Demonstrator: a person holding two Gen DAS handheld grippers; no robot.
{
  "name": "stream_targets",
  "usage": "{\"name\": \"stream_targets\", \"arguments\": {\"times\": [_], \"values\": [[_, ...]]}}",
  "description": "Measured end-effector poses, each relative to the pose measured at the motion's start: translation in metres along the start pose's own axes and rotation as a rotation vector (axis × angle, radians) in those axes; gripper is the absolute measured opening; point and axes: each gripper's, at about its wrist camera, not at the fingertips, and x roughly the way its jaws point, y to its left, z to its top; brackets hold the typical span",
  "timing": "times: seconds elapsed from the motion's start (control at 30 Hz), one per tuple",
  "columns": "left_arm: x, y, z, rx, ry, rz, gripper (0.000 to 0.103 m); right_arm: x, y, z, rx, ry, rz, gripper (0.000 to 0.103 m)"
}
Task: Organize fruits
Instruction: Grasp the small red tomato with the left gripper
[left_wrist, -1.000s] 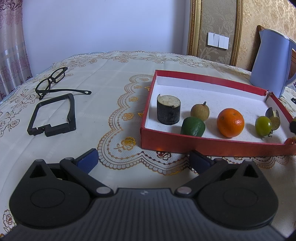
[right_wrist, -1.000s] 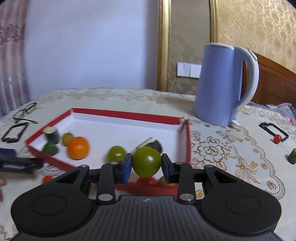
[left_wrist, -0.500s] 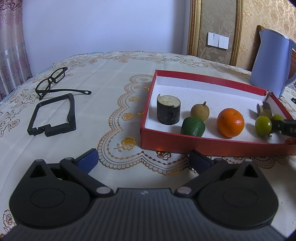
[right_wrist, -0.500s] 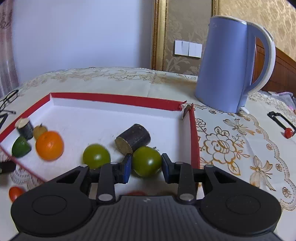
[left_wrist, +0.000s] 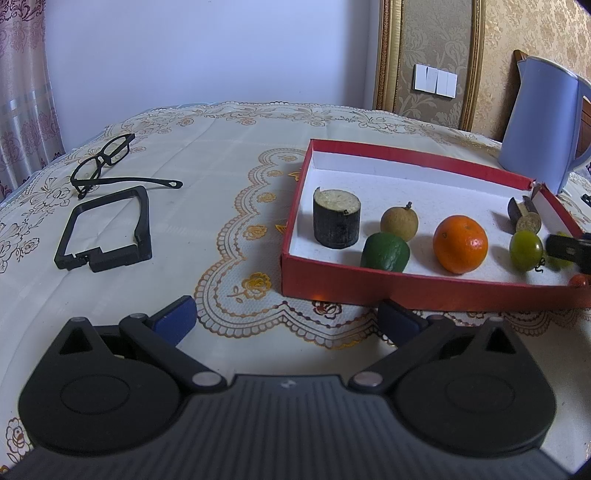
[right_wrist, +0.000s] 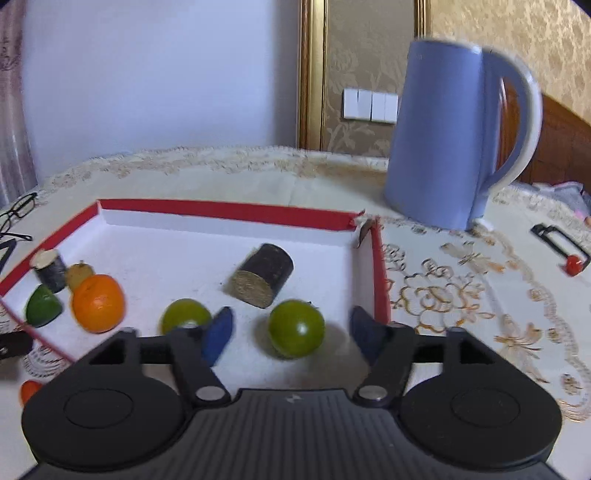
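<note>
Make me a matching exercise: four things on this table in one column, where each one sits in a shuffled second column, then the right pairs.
Things:
1. orange
2. glasses
3. kettle
4. green tomato

Places:
A. between the open jaws of the right gripper
B. on the cloth beyond the red tray's far corner
C. inside the tray, beside a lime
D. on the cloth, well away from the tray

Pairs: 1-C, 2-D, 3-B, 4-A
</note>
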Motion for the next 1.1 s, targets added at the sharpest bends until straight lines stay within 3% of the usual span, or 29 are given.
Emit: {"name": "stream_targets", "arguments": {"times": [0.17, 0.4, 0.53, 0.67, 0.8, 0.93, 1.1], "values": [[0.000, 0.000, 0.000, 0.000, 0.000, 0.000, 0.103, -0.044, 0.000, -0.015, -0.044, -0.038, -0.005, 0.085], [0.000, 0.000, 0.000, 0.000, 0.000, 0.000, 0.103, -0.091, -0.028, -0.051, -0.006, -0.085, -0.023, 0.086], [0.000, 0.000, 0.000, 0.000, 0.000, 0.000, 0.103, -0.082, -0.042, -0.064, 0.017, -0.014, -0.038, 0.086], [0.000, 0.000, 0.000, 0.000, 0.000, 0.000, 0.103, -0.066, -0.049, -0.061, 0.081, 0.059, 0.013, 0.086], [0.000, 0.000, 0.000, 0.001, 0.000, 0.000, 0.103, -0.054, -0.036, -0.057, 0.033, 0.078, -0.020, 0.097], [-0.004, -0.001, -0.001, -0.003, 0.001, -0.001, 0.103, -0.054, -0.041, -0.059, 0.068, 0.082, -0.019, 0.100], [-0.034, -0.012, -0.009, 0.040, -0.057, -0.094, 0.103, -0.054, -0.041, -0.058, 0.066, 0.084, -0.019, 0.100]]}}
